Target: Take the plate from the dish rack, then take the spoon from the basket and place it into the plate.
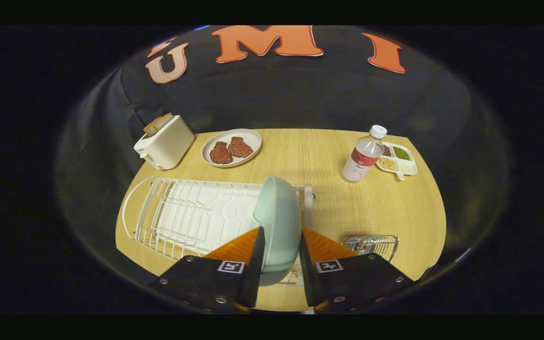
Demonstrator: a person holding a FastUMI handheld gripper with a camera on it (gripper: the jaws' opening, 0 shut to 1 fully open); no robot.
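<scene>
We've got the fingers point(281, 255) clamped on the plate point(277, 222), upright at the rack's point(191, 215) 3 o'clock end. We should lift straight up, clearing wires, before heading toward the basket point(373, 245) at 4 o'clock.

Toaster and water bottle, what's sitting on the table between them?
In the gripper view, a white plate with two meat pieces lies between the toaster and bottle.

plate point(277, 222) upright at dish rack point(191, 215) right end
</scene>
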